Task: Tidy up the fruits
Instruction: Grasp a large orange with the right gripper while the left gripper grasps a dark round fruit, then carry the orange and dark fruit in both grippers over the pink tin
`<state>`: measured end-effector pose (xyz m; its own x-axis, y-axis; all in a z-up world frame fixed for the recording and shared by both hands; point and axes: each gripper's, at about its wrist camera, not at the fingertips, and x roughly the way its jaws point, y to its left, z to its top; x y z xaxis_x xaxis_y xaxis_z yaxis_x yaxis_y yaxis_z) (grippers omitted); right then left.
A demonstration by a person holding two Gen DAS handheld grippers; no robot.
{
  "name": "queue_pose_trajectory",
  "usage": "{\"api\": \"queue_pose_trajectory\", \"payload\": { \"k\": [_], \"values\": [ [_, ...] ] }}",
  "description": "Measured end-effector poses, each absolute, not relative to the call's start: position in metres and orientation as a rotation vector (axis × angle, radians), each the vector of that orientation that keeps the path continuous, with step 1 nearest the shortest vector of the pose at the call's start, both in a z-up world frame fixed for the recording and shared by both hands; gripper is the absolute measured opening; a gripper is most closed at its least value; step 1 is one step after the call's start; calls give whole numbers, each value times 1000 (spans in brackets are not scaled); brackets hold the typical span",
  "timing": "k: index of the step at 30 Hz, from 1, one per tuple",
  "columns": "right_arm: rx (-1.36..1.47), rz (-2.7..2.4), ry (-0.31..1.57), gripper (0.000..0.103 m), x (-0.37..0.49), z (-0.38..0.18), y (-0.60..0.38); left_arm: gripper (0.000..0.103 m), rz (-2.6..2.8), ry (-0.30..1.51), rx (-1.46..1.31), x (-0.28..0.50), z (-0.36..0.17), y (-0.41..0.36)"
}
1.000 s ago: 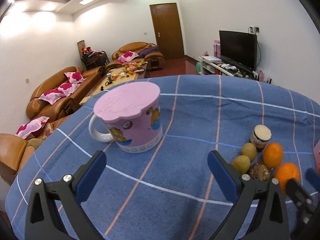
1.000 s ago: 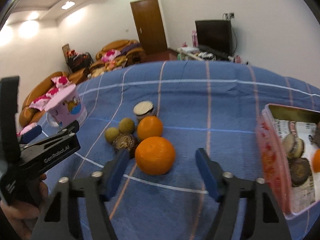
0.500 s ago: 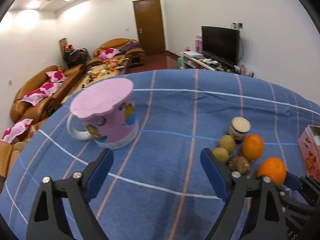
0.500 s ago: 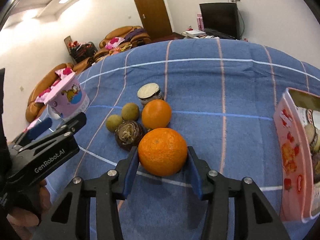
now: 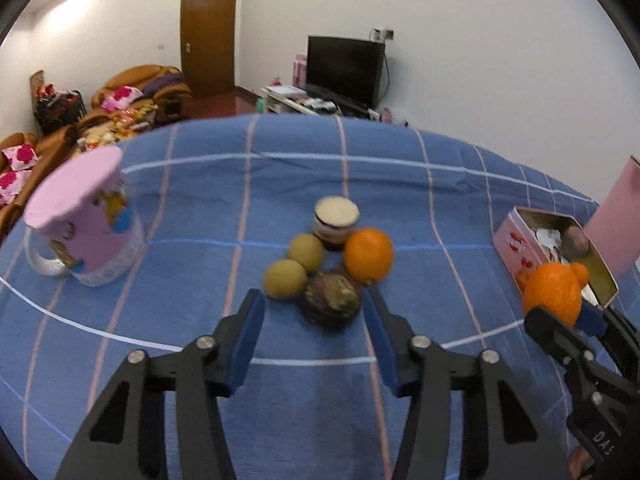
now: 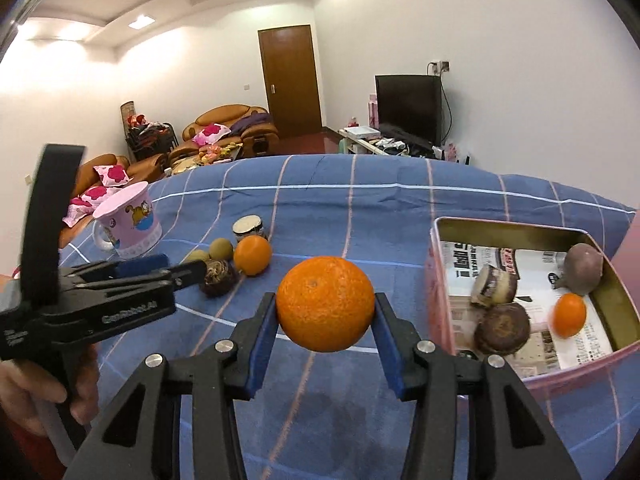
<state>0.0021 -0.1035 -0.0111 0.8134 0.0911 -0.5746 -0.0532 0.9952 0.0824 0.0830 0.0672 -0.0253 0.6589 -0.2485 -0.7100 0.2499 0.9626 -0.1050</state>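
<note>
My right gripper (image 6: 324, 305) is shut on a large orange (image 6: 324, 302) and holds it above the blue checked cloth, just left of the pink tin (image 6: 438, 280). In the left wrist view the same orange (image 5: 554, 294) hangs in front of the tin (image 5: 508, 240). My left gripper (image 5: 312, 300) points down at the fruit cluster, its jaws closing. A dark brown fruit (image 5: 330, 300) lies at its fingertips, and neither pad presses on it. Around it lie two yellow-green fruits (image 5: 285, 284), a smaller orange (image 5: 368, 254) and a pale-topped dark fruit (image 5: 336, 220).
The paper-lined tin holds a small orange (image 6: 568, 314), a brown fruit (image 6: 502, 328), a pale-topped piece (image 6: 494, 290) and a purple fruit (image 6: 584, 268). A lidded pink mug (image 5: 86, 224) stands at the left. A hand (image 6: 24, 392) grips the left tool.
My right gripper closed on the large orange and carried it up and right, beside the tin. My left gripper swung right from the mug to the fruit cluster, and its jaws narrowed.
</note>
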Motion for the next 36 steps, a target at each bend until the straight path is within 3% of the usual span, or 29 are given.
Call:
{"api": "queue_pose_trajectory", "payload": {
  "k": [4,6,21,36],
  "values": [
    [78,93,616,49,3,-11,-103,49,-299,837,-7,90,-34,62],
    [82,96,618,49,3,-11,-104,39,-298,870,-2,96,-41,56],
    [91,97,622,49,2,-12,-105,38,-304,885,-50,106,-42,47],
    [18,9,497,49,-6,1,-114,38,-134,566,-72,66,-3,73]
  ]
}}
